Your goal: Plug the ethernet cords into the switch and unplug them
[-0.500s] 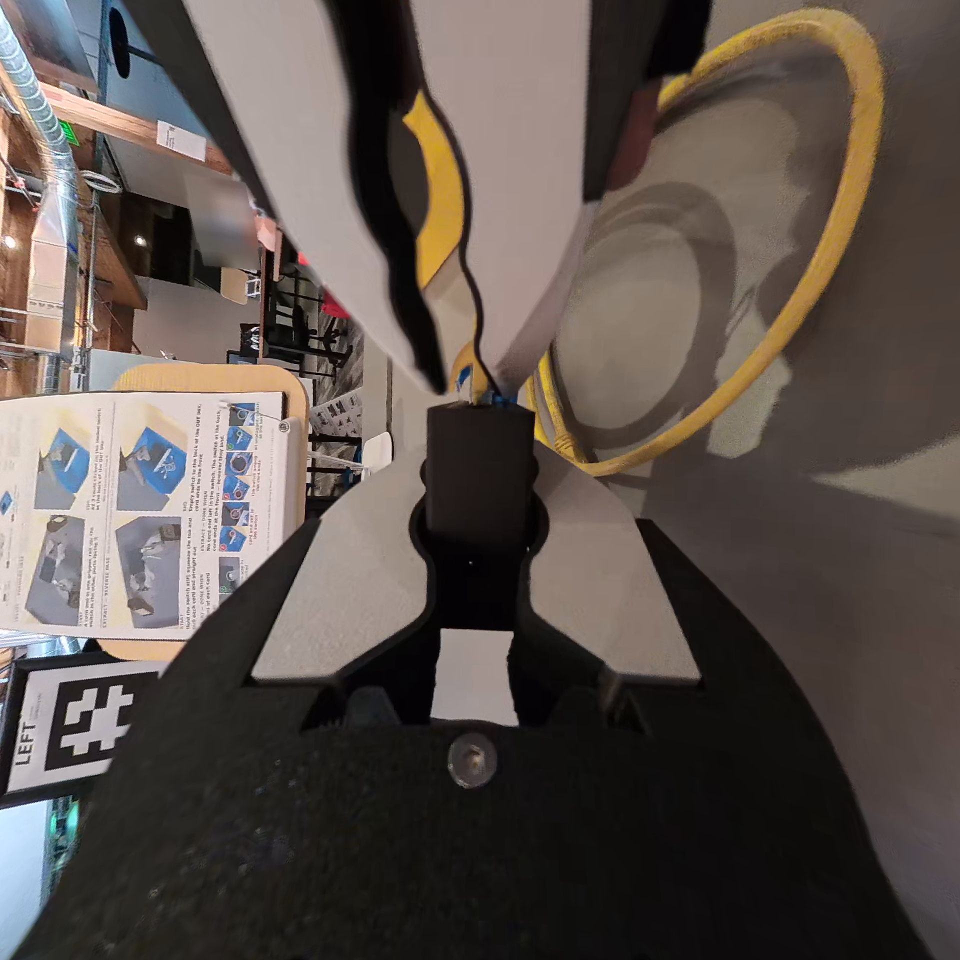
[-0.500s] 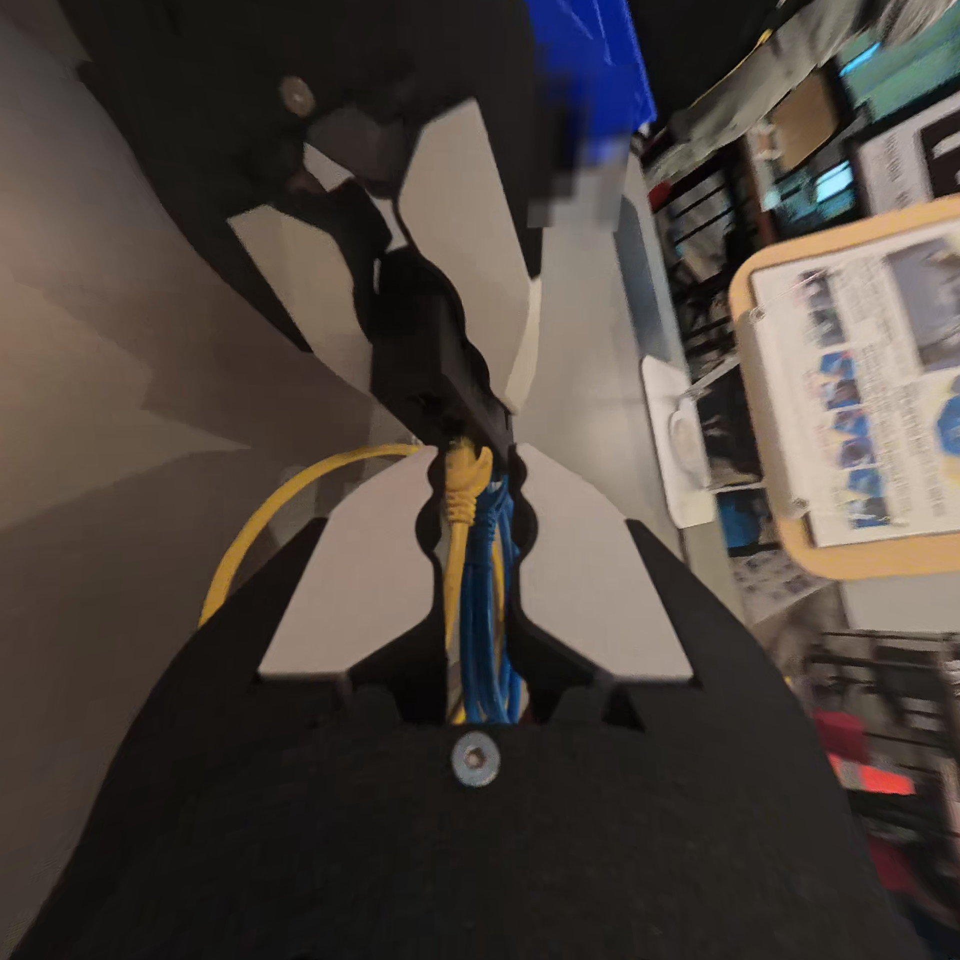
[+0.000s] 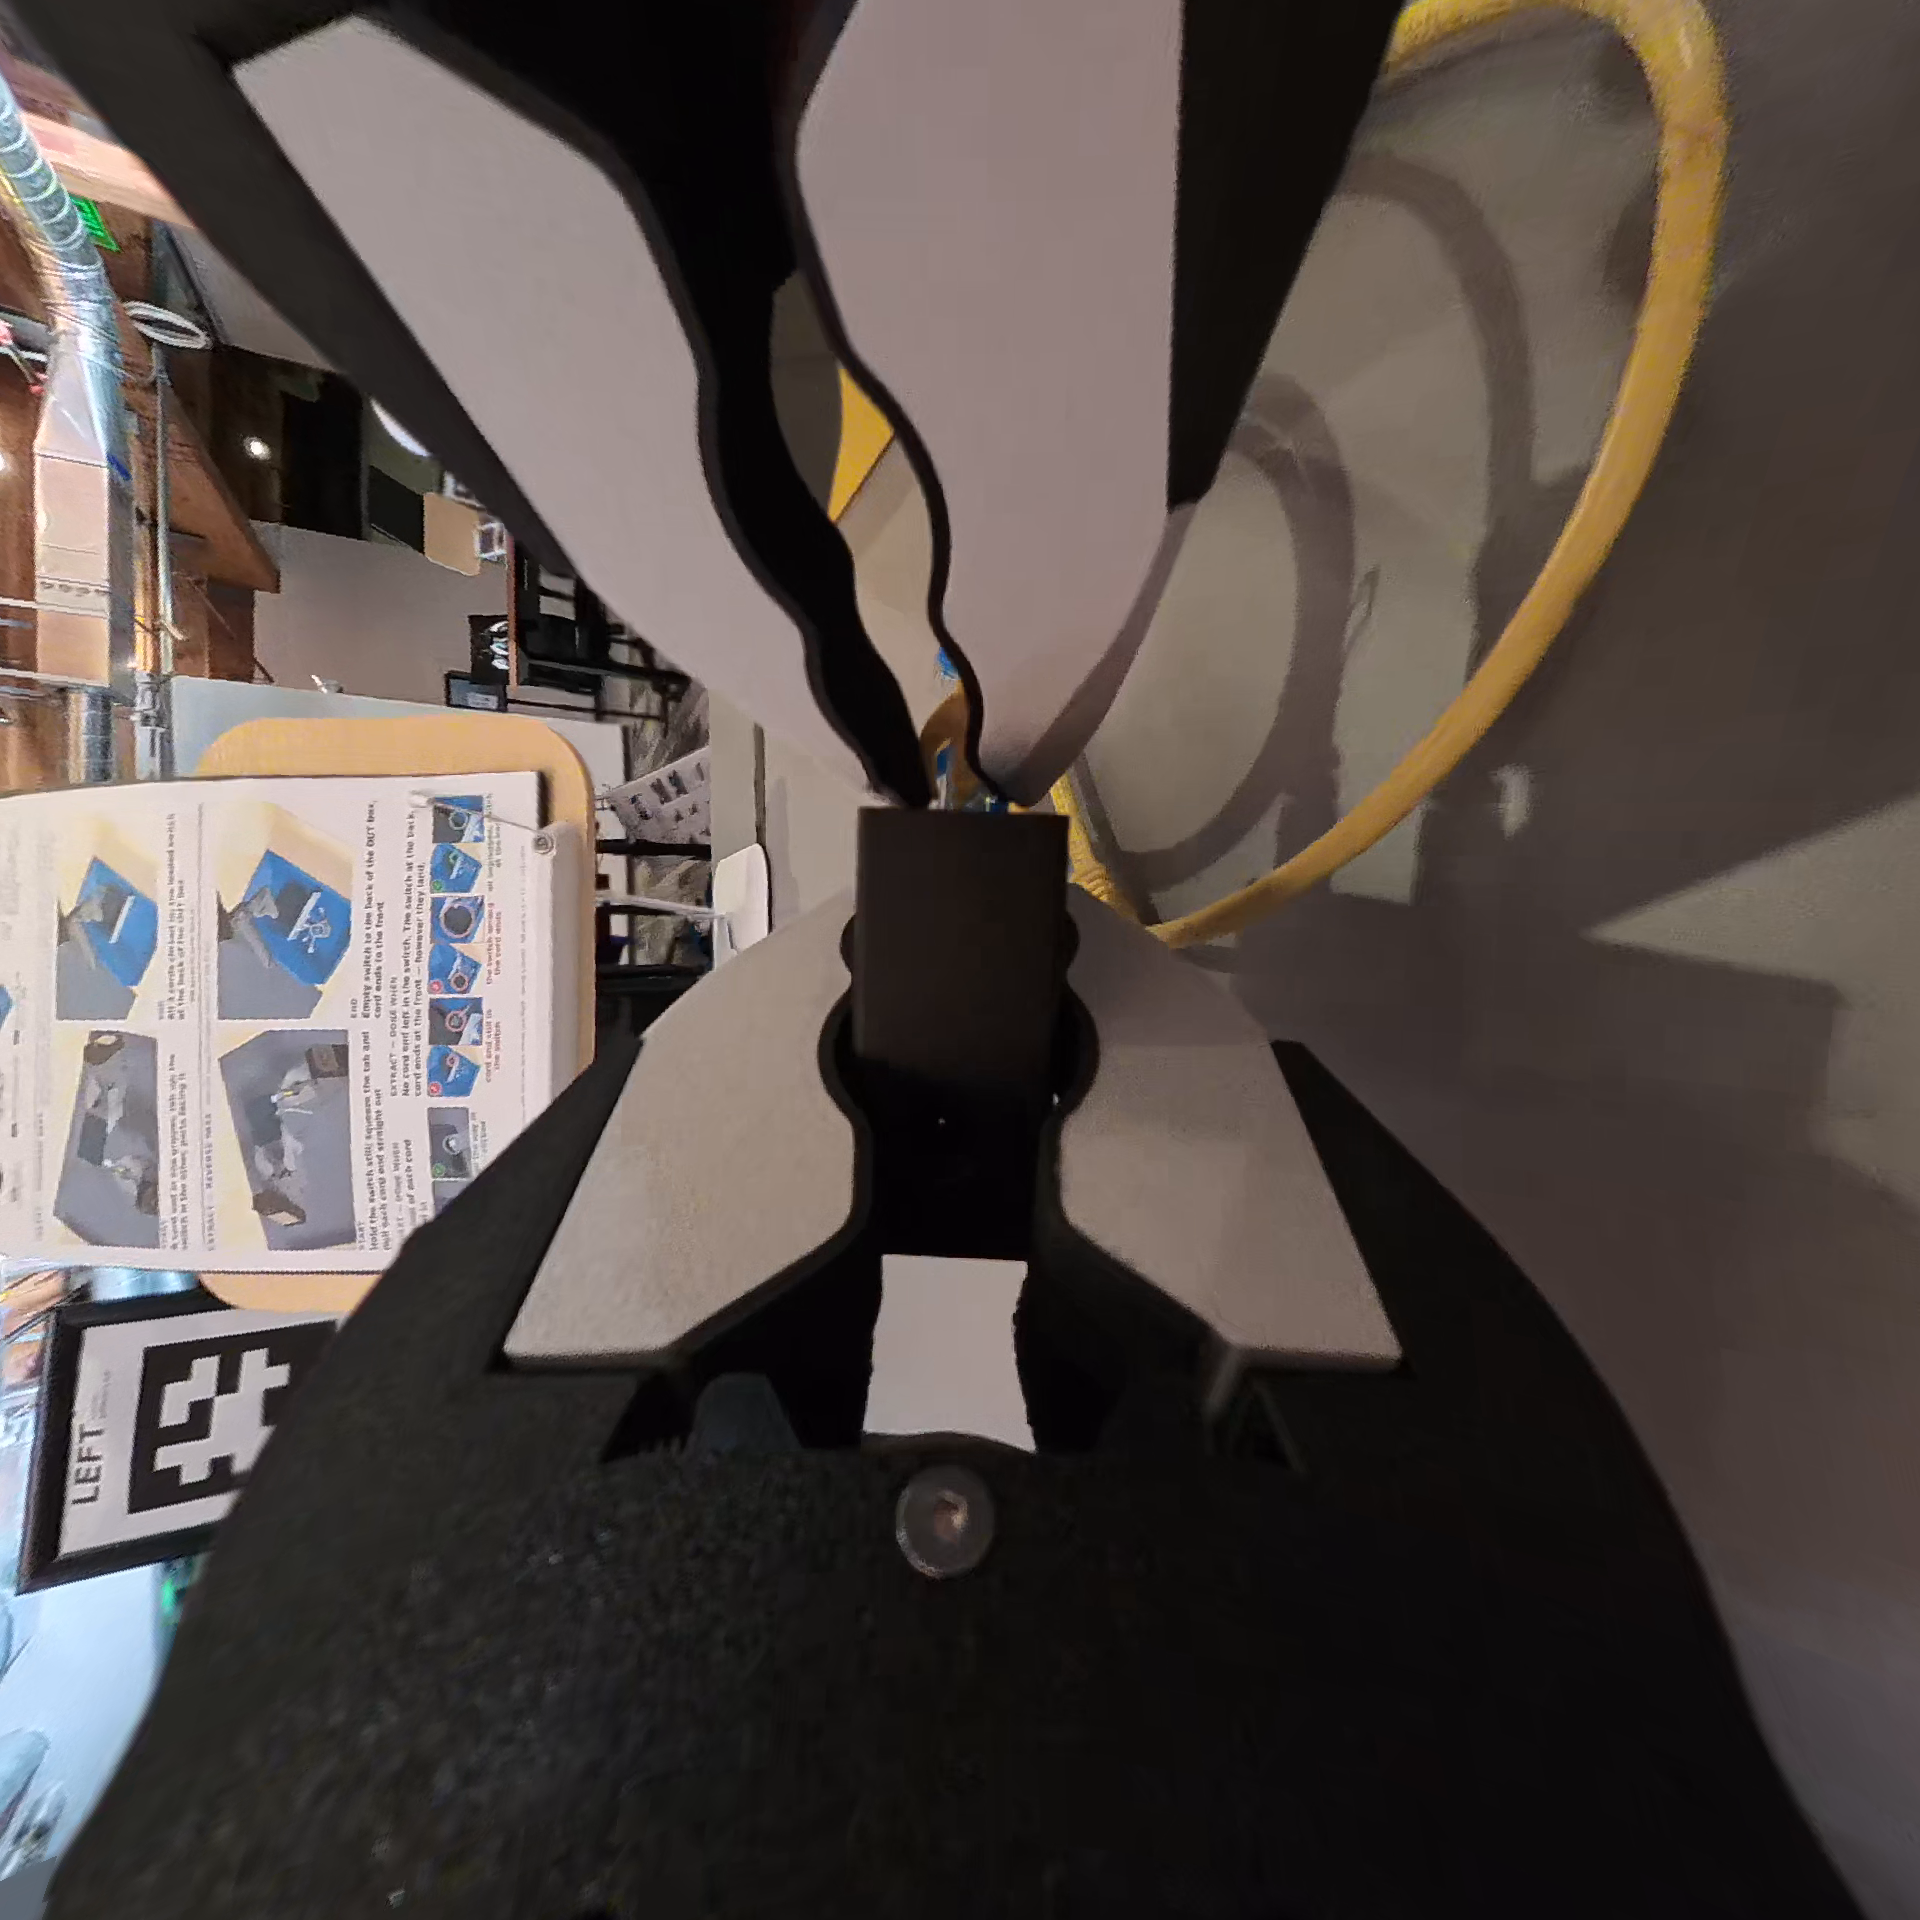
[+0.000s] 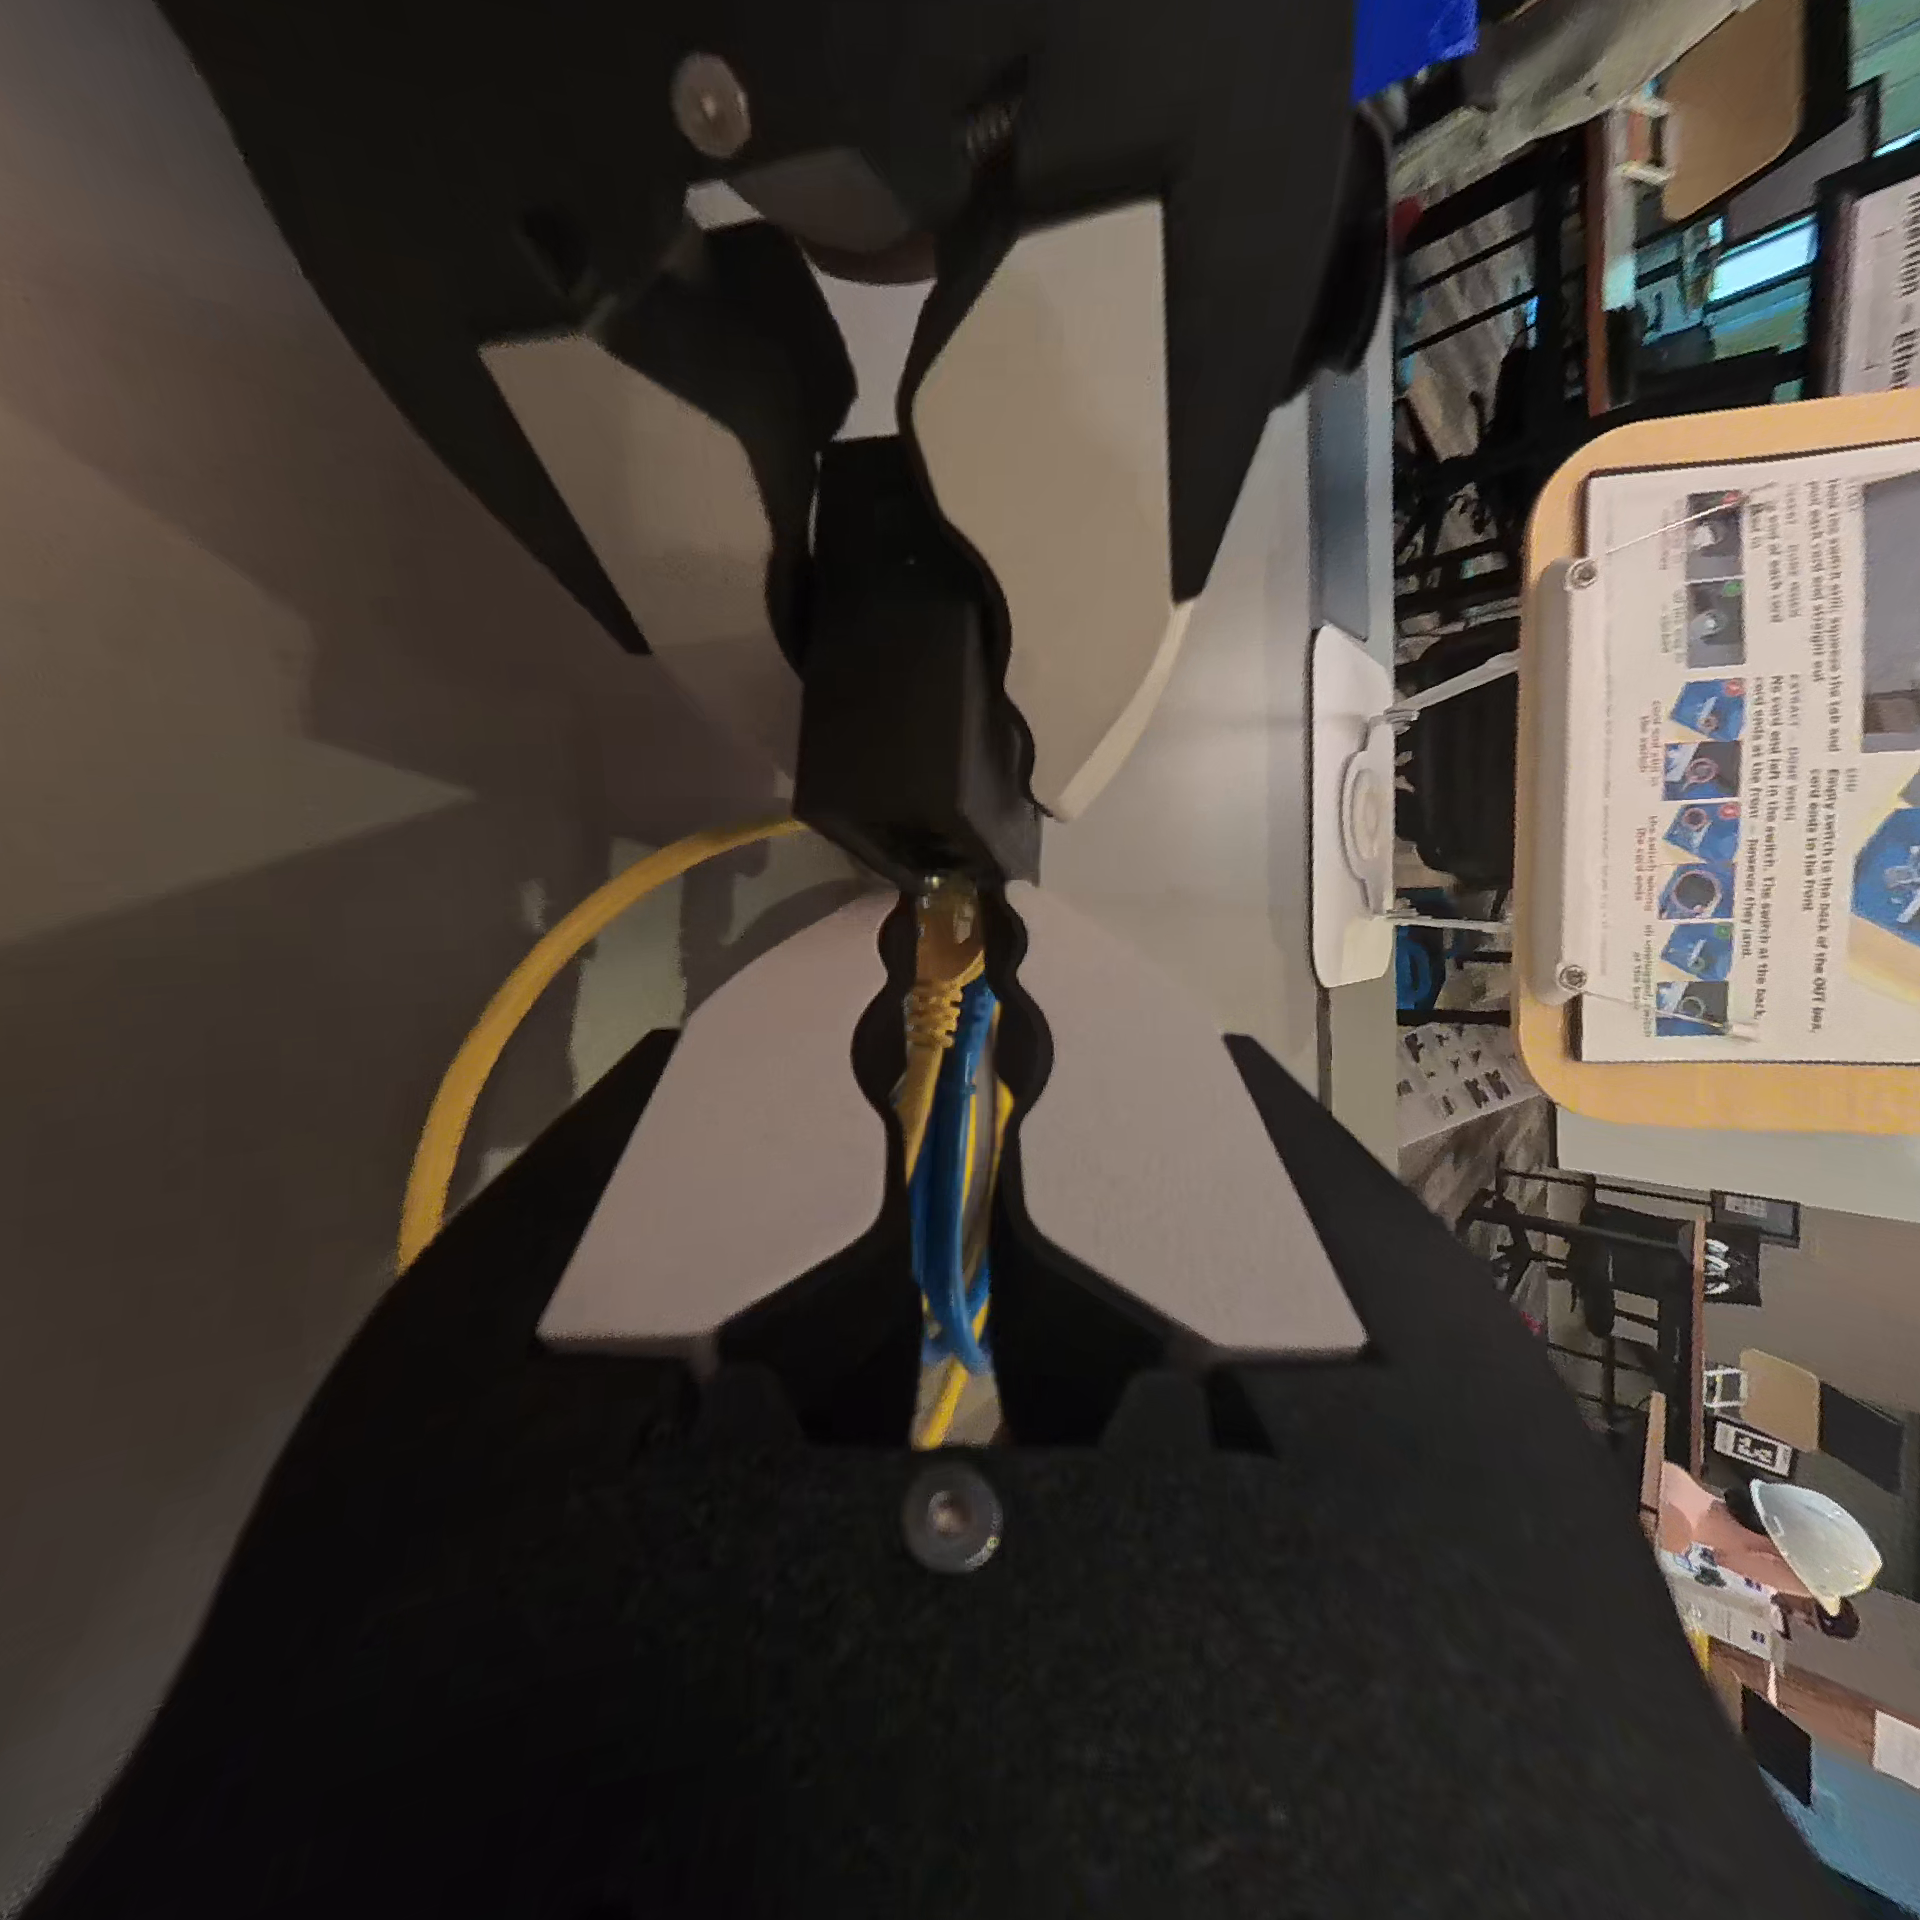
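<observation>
The left hand-held gripper is pressed against both sides of the small black box-shaped switch, holding it off the grey tabletop. Facing it, the right hand-held gripper is closed on a bundle of cords, pinching the yellow ethernet cord at its moulded plug boot with the blue ethernet cord beside it.

Against half a second ago, the right hand-held gripper stands squarer to the switch and the right wrist view has lost its blur, so the swing seems finished. The yellow plug's tip now sits right at the port face of the switch; whether it has clicked home cannot be told, as the port mouth is dark. This looks like the seating moment of a plug-in, or the start of a pull-out.

Beyond the switch, the yellow cord's slack rises in a wide loop over the tabletop. To the side of the switch stands a wooden-edged board carrying a printed instruction sheet.
</observation>
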The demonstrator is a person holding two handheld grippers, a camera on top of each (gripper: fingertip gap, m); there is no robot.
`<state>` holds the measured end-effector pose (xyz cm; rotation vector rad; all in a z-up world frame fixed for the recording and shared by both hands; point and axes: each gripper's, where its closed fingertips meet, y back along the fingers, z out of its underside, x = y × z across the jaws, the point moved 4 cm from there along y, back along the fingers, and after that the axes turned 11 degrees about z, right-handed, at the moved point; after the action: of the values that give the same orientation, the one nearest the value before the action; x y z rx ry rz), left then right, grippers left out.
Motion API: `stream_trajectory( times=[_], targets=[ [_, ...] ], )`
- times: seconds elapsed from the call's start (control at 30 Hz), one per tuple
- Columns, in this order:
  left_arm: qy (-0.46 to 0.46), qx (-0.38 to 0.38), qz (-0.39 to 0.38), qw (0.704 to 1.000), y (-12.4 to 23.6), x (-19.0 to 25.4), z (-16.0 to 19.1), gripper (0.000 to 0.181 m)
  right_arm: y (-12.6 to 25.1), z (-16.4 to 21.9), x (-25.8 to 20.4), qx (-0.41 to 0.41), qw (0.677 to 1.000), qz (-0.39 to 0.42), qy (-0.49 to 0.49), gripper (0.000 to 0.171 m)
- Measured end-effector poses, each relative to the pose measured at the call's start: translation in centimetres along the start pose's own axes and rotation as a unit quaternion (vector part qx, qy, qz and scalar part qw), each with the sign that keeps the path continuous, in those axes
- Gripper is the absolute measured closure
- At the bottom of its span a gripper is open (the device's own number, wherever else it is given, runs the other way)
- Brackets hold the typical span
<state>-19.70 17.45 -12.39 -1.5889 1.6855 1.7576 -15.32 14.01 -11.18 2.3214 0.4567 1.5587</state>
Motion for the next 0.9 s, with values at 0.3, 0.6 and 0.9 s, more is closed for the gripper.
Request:
stream_trajectory(
  times=[0.3,0.6,0.9],
  targets=[
    [0.002,-0.017,-0.029,0.999,-0.4,-0.5,-0.2,0.152,-0.1,0.3,0.3,-0.003,1.0,0.013,-0.006,0.16],
    [-0.005,0.006,-0.031,0.999,-0.1,-0.7,-0.4,0.152,0.4,0.2,0.9,0.016,0.999,-0.003,-0.034,0.159],
    [-0.091,0.003,-0.098,0.991,0.4,-0.5,-0.9,0.151,1.4,1.6,1.7,0.063,0.927,-0.167,-0.329,0.147]
  ],
)
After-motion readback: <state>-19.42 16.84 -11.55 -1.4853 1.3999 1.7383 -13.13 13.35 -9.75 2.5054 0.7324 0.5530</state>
